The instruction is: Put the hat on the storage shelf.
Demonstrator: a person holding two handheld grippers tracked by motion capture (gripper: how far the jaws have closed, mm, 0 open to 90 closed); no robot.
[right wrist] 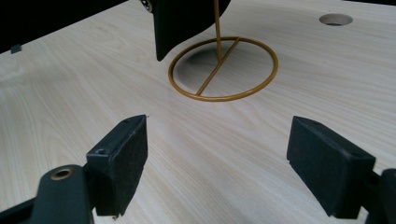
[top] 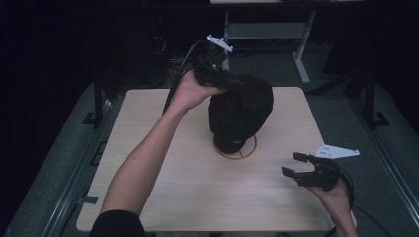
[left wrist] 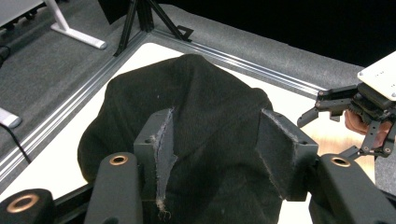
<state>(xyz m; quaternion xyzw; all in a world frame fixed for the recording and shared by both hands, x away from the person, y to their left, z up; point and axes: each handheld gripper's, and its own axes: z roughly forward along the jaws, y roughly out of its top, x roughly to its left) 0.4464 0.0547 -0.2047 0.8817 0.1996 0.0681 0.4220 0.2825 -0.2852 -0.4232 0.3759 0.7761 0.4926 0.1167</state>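
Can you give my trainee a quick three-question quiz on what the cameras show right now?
1. What does the black cap sit on?
2. True or false: the right gripper is clamped on the cap.
3. Which gripper is at the cap: A) left gripper, B) right gripper, C) both?

Key
1. A gold wire stand with a ring base, on the wooden table.
2. False: its jaws stand open over bare table, apart from the cap.
3. A. Its pads straddle the cloth at the cap's top; whether they press on it cannot be told.
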